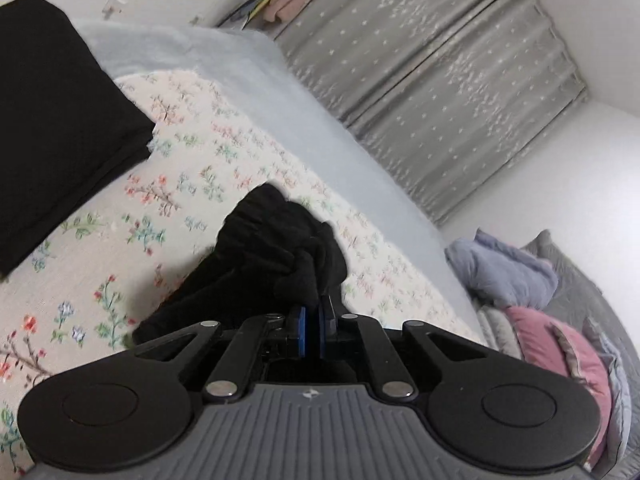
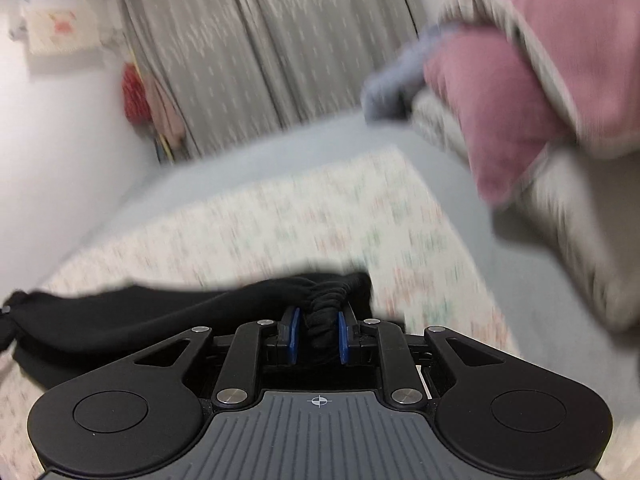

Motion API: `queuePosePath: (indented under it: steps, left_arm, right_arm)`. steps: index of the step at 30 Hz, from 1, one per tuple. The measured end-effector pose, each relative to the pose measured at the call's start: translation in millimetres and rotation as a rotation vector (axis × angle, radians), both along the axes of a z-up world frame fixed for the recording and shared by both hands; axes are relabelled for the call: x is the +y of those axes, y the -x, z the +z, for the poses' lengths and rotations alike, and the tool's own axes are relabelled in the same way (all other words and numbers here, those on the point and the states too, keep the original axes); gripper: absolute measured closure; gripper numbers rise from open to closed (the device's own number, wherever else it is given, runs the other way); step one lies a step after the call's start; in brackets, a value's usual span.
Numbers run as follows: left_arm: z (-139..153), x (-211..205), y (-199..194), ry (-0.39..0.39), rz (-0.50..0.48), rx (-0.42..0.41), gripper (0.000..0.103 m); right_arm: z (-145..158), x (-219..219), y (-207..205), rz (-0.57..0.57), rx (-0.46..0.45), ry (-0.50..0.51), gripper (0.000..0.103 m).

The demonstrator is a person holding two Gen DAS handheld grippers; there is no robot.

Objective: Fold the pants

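Note:
Black pants (image 1: 260,256) hang bunched over the floral bedspread (image 1: 200,168). My left gripper (image 1: 314,312) is shut on a gathered edge of the pants and holds it up. In the right wrist view my right gripper (image 2: 318,332) is shut on a bunched, elastic-looking part of the black pants (image 2: 120,320), which trail off to the left over the floral bedspread (image 2: 320,216). The right wrist view is blurred by motion.
A folded black cloth (image 1: 52,120) lies at the left of the bed. Pink and grey pillows (image 1: 560,320) are piled at the right, also seen blurred in the right wrist view (image 2: 520,100). Grey curtains (image 1: 440,72) hang behind the bed.

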State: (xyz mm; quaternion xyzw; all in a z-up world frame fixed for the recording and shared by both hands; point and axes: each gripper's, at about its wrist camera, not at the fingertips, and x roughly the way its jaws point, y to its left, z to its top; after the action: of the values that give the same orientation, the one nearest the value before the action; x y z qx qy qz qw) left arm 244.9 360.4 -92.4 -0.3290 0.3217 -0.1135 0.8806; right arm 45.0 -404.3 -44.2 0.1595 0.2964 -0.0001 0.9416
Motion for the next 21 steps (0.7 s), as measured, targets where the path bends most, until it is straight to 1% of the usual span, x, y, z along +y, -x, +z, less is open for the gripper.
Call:
queuePosePath:
  steps: [2, 3, 4, 5, 6, 7, 8, 10, 11, 13, 14, 15, 16, 17, 18, 19, 20, 21]
  left_arm:
    - [-20, 0, -7, -0.041, -0.003, 0.114, 0.081]
    - [-30, -2, -10, -0.070, -0.016, 0.172, 0.081]
    - [-37, -4, -12, -0.100, -0.027, 0.208, 0.081]
    - [-41, -4, -12, -0.104, -0.030, 0.220, 0.081]
    - [-43, -3, -11, -0.090, -0.023, 0.225, 0.081]
    - [-42, -3, -10, -0.088, -0.018, 0.225, 0.081]
    - [-40, -4, -9, -0.096, -0.018, 0.219, 0.081]
    - [-34, -3, -6, -0.087, -0.014, 0.201, 0.081]
    - [-31, -2, -4, -0.080, -0.013, 0.191, 0.081]
    - [-30, -1, -1, -0.066, 0.004, 0.197, 0.072]
    - [-28, 0, 0, -0.073, 0.020, 0.207, 0.066]
    - [-25, 0, 1, -0.104, 0.040, 0.217, 0.048]
    - [-21, 1, 1, -0.127, 0.051, 0.222, 0.038]
    - [-18, 4, 3, -0.127, 0.061, 0.213, 0.023]
    - [-13, 9, 6, -0.107, 0.091, 0.193, 0.019]
    - [-8, 15, 10, -0.077, 0.126, 0.172, 0.019]
    - [-3, 19, 14, -0.050, 0.149, 0.148, 0.019]
    - [2, 20, 16, -0.028, 0.162, 0.124, 0.017]
  right_arm:
    - [-3, -4, 10, 0.008, 0.016, 0.008, 0.086]
    - [-13, -7, 15, 0.018, 0.060, 0.003, 0.086]
    - [-26, -8, 18, 0.036, 0.121, 0.012, 0.086]
    - [-39, -6, 20, 0.053, 0.180, 0.032, 0.086]
    - [-52, -3, 22, 0.069, 0.227, 0.052, 0.086]
    - [-60, -2, 26, 0.069, 0.228, 0.052, 0.086]
    - [-62, -4, 30, 0.056, 0.206, 0.029, 0.086]
    - [-59, -8, 33, 0.039, 0.175, -0.007, 0.086]
    - [-57, -7, 32, 0.049, 0.178, 0.009, 0.086]
    - [-49, -7, 34, 0.065, 0.166, 0.025, 0.085]
    - [-44, -9, 34, 0.064, 0.157, 0.017, 0.084]
    - [-42, -10, 33, 0.056, 0.164, 0.017, 0.081]
    - [-40, -10, 31, 0.044, 0.186, 0.032, 0.073]
    - [-39, -9, 29, 0.022, 0.210, 0.057, 0.054]
    - [-34, -6, 29, -0.003, 0.217, 0.083, 0.039]
    - [-30, -4, 28, -0.027, 0.208, 0.096, 0.036]
    - [-25, -2, 29, -0.056, 0.194, 0.084, 0.036]
    - [-19, -2, 29, -0.086, 0.169, 0.051, 0.035]
